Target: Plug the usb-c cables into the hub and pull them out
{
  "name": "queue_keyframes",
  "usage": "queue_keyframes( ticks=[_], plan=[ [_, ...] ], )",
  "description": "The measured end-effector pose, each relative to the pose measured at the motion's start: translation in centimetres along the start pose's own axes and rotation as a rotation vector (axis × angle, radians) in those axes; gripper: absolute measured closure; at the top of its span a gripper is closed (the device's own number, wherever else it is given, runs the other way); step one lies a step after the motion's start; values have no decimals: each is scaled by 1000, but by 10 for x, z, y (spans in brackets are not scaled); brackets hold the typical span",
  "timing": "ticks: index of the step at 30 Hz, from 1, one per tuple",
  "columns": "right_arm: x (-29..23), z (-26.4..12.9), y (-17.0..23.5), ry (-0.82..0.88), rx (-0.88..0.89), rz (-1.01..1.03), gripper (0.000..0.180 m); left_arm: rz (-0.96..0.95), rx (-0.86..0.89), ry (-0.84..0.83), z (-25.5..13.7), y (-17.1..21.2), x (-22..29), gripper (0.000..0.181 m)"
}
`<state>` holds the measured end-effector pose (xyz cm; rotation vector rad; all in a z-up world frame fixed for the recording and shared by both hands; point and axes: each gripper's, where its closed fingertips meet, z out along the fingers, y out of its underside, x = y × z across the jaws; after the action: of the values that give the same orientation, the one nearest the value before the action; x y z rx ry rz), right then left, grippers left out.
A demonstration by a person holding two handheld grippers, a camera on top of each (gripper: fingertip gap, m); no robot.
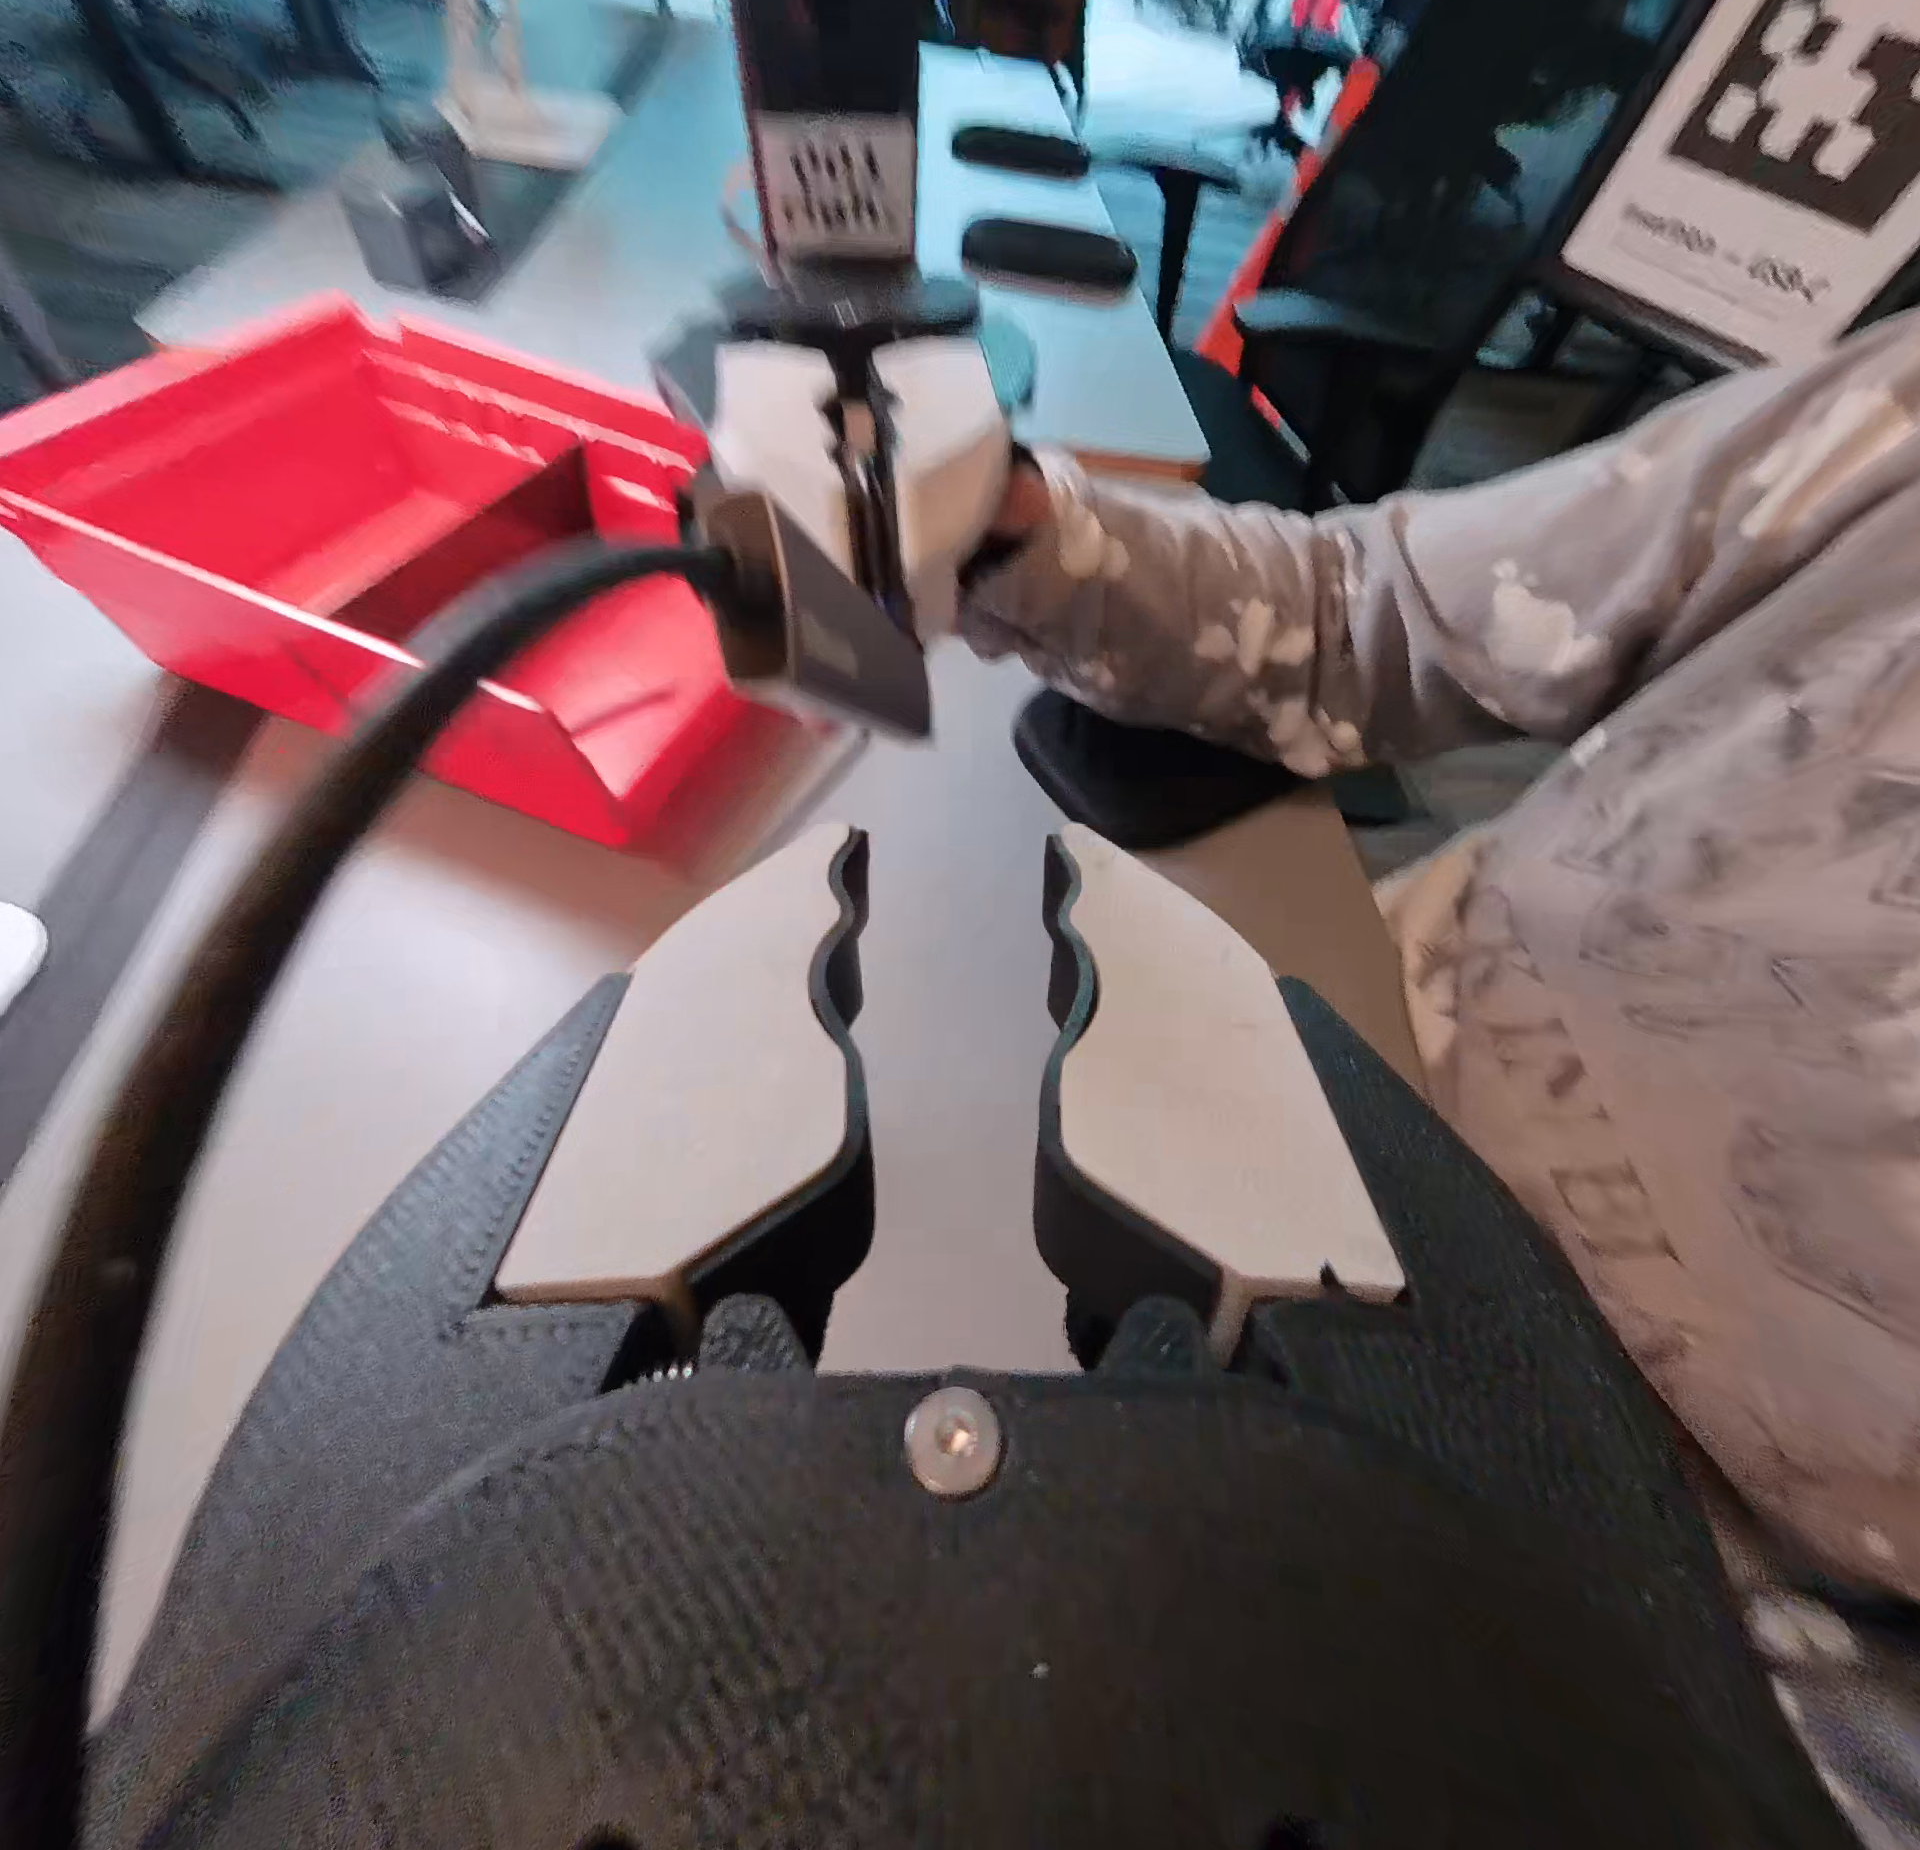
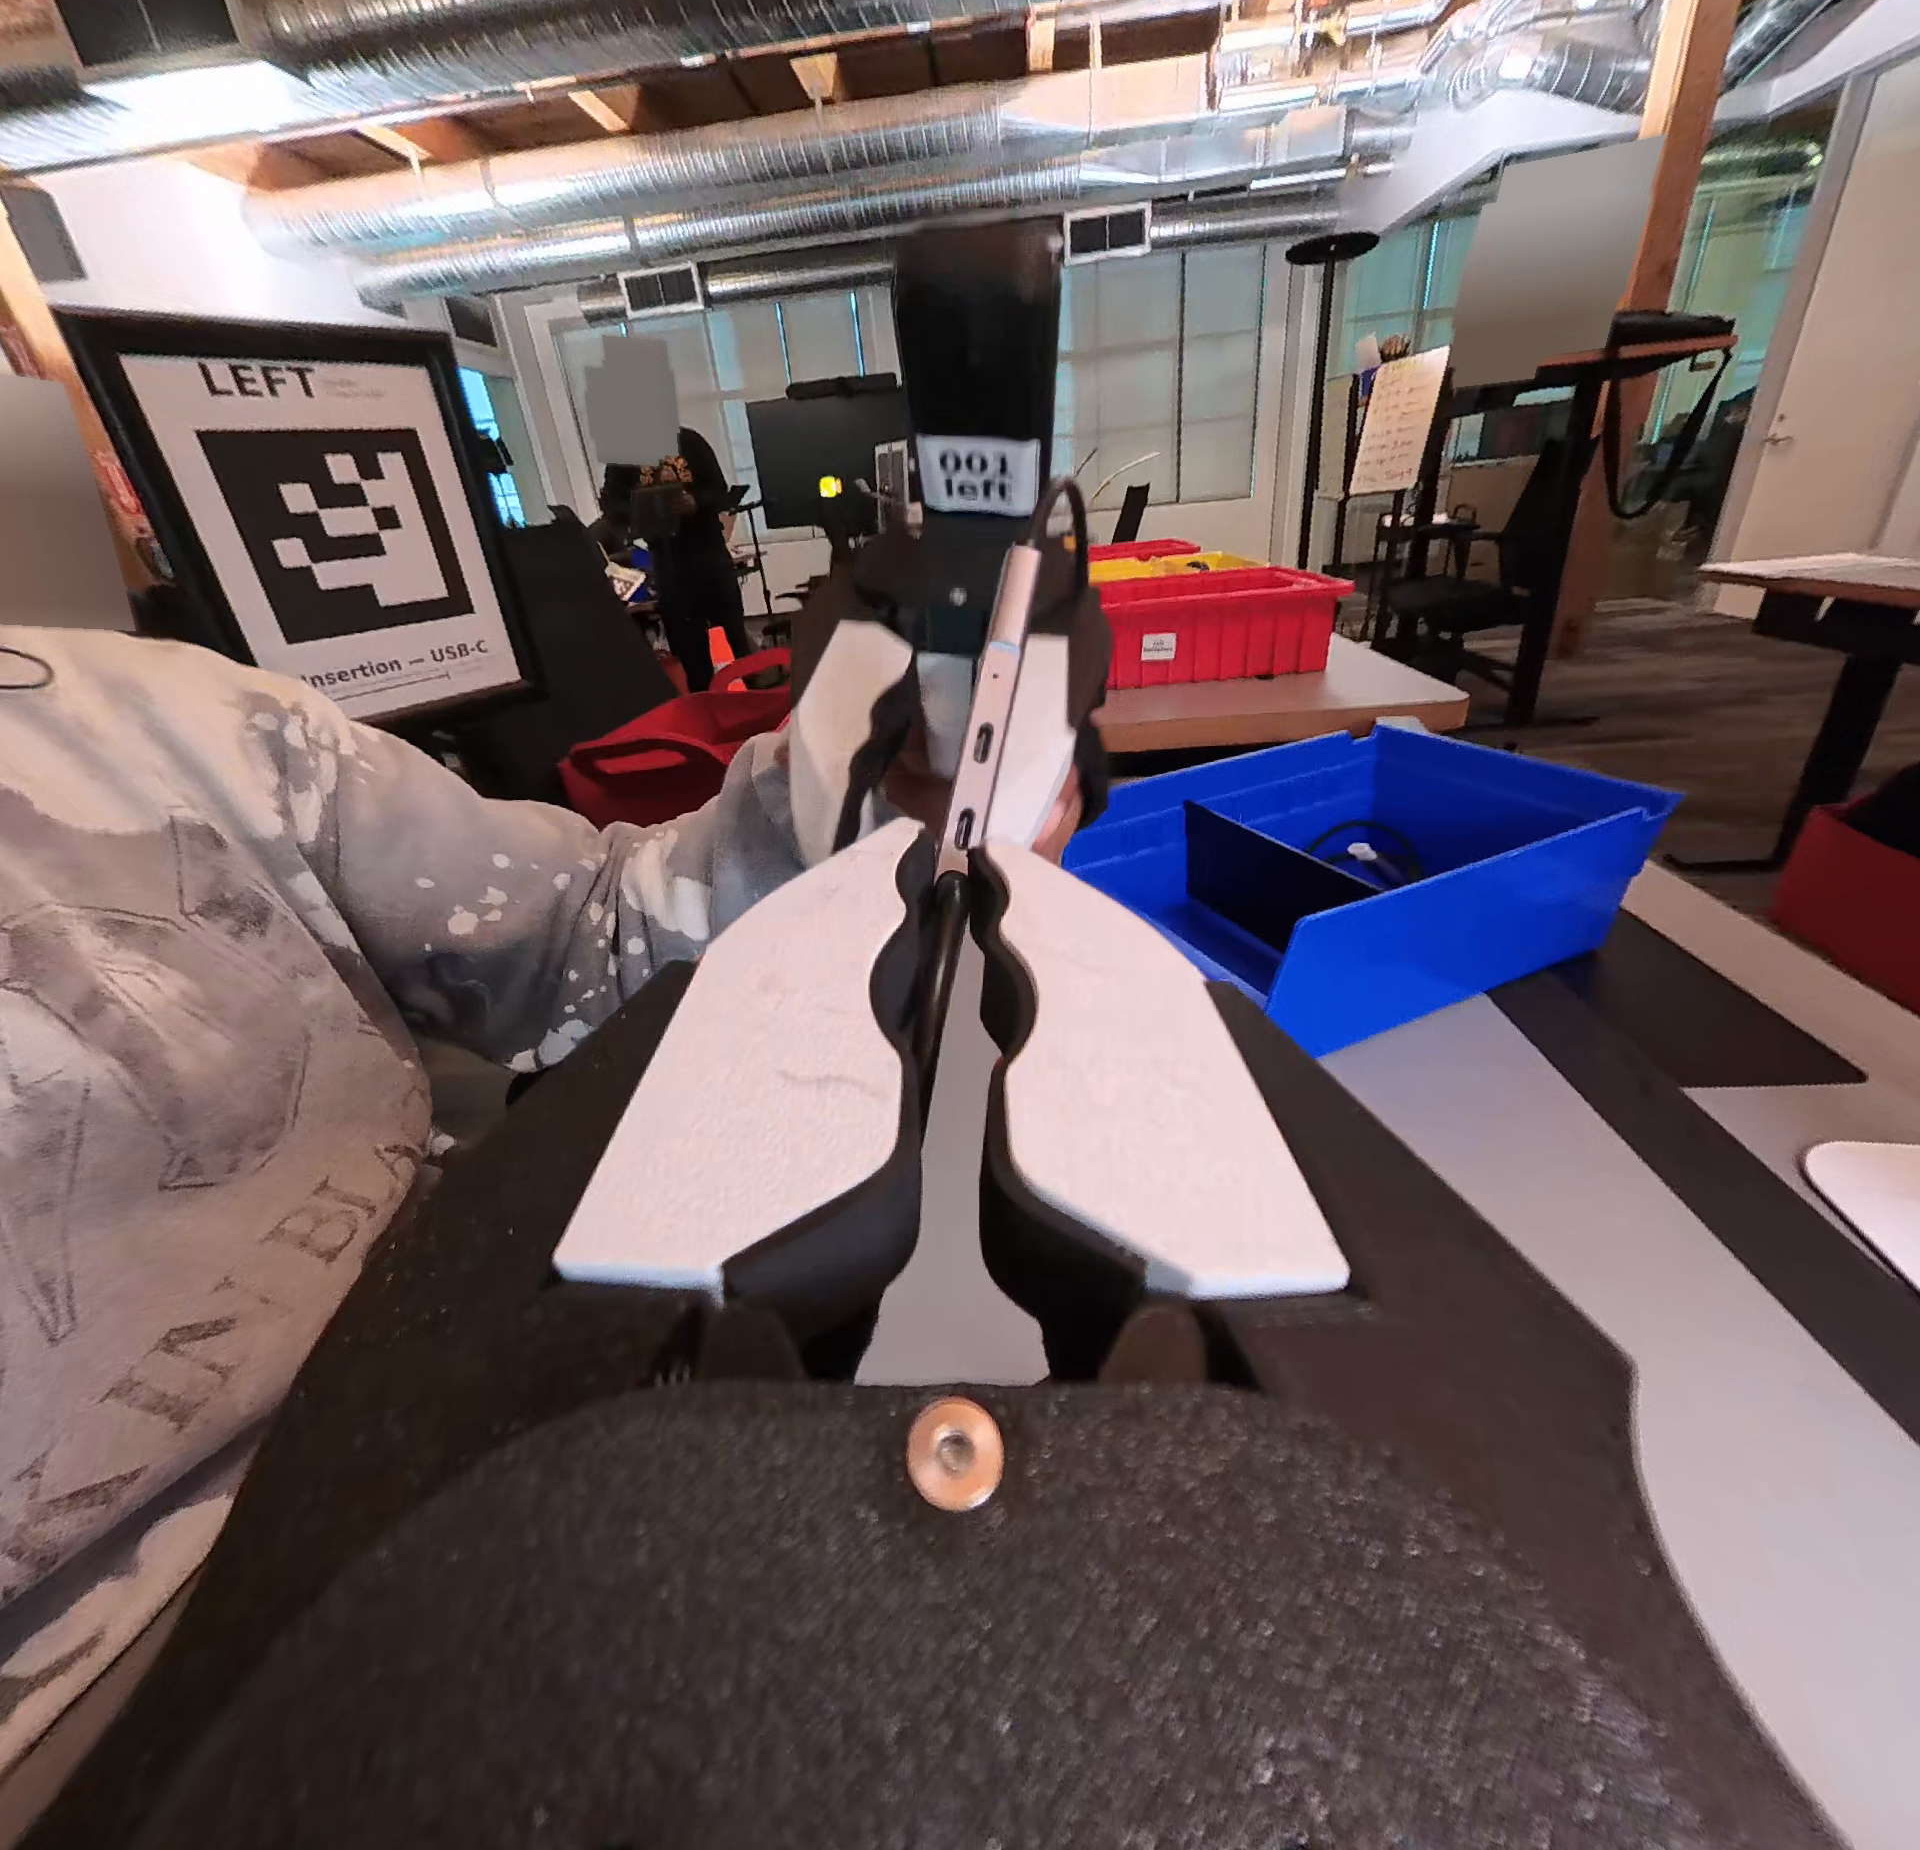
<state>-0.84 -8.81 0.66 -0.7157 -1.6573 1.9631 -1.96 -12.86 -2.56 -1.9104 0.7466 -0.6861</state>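
A grey usb-c hub (image 1: pixel 821 647) hangs in the air just beyond my left gripper (image 1: pixel 956 844), which is open and empty. The hub's thick black tail cable (image 1: pixel 260 865) curves down past the left finger. My right gripper (image 2: pixel 948 855) is shut on a thin black usb-c cable (image 2: pixel 940 959), and its plug end meets the lower end of the hub (image 2: pixel 1003 699). Two free ports show on the hub's narrow side. The right gripper also shows in the left wrist view (image 1: pixel 868 553), above the hub. The left gripper (image 2: pixel 935 792) stands open around the hub.
A red bin (image 1: pixel 312 553) sits on the table to the left. A blue divided bin (image 2: pixel 1455 907) holding a coiled cable (image 2: pixel 1361 850) sits on the right. A person's grey patterned sleeve (image 1: pixel 1351 605) reaches across. A framed marker board (image 2: pixel 312 522) stands behind. My right fingertips sit around 6 centimeters from my left ones.
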Motion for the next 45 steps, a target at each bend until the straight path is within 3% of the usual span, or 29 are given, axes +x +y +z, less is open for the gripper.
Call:
queue_keyframes(
  ticks=[4,9,14,16,19,22,25,28,31,32,40,45],
  plan=[
    [1,-9,-15,33,48,-26,174,35,-232,70,19,40,12,149],
    [5,-21,-49,94,235,-20,174,48,-140,165,52,26,23,144],
    [21,-47,-77,203,424,20,174,261,-183,293,72,33,67,139],
    [28,-56,-80,240,456,29,174,296,-100,259,74,13,72,139],
    [32,-60,-82,255,498,52,174,289,116,46,67,-31,47,140],
    [28,-53,-82,209,549,87,174,163,315,-138,52,-61,13,140],
    [21,-39,-76,129,573,141,174,40,457,-214,41,-73,-10,136],
    [13,-15,-61,71,515,143,174,17,571,-247,27,-81,-19,136],
    [6,2,-49,30,444,139,174,56,585,-266,11,-83,-21,154],
    [4,5,-46,24,420,131,174,73,549,-268,7,-81,-21,167],
    [-9,28,8,53,-55,-126,173,112,76,-243,2,-39,-6,170],
    [-13,35,32,65,-234,-226,173,99,-70,-213,2,-17,0,171]
  ],
)
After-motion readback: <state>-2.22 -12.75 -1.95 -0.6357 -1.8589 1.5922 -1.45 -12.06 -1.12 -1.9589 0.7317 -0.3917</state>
